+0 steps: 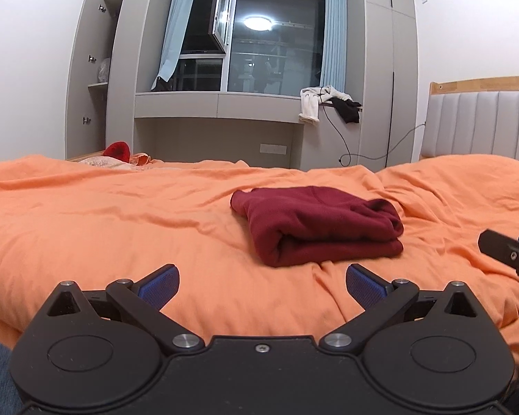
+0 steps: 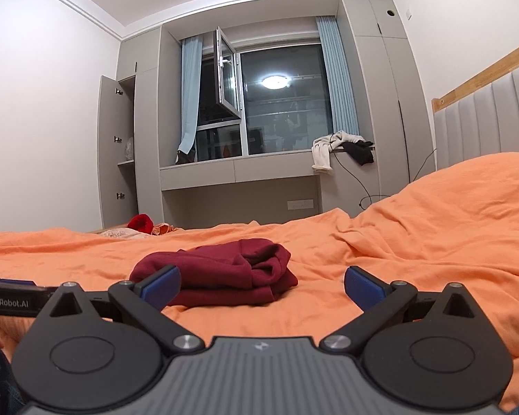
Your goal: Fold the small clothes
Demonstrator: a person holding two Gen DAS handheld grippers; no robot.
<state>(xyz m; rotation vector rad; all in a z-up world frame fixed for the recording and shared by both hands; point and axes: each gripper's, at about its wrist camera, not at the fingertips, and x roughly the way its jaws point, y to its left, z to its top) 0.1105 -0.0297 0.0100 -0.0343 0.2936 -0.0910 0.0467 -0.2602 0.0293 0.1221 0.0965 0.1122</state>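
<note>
The dark red garment lay folded in a neat bundle on the orange bed, a bit past the middle. It looked done, so I think that was why nobody was holding it.

The left gripper hung just in front of the bundle with its jaws wide and nothing between them. The right gripper was near the bundle too, off to its right side, jaws wide and empty as well. Both seemed pulled back so the folds would not get messed up.

The left wrist view showed the long folded edge of the garment, smooth and rounded, and a bit of the right gripper at the far right. The right wrist view showed the other end, where the layers bunched up and looked a little lumpy. It also showed the left gripper poking in from the left edge.

Both views showed white and black clothes draped on the window ledge, well apart from the bed.
</note>
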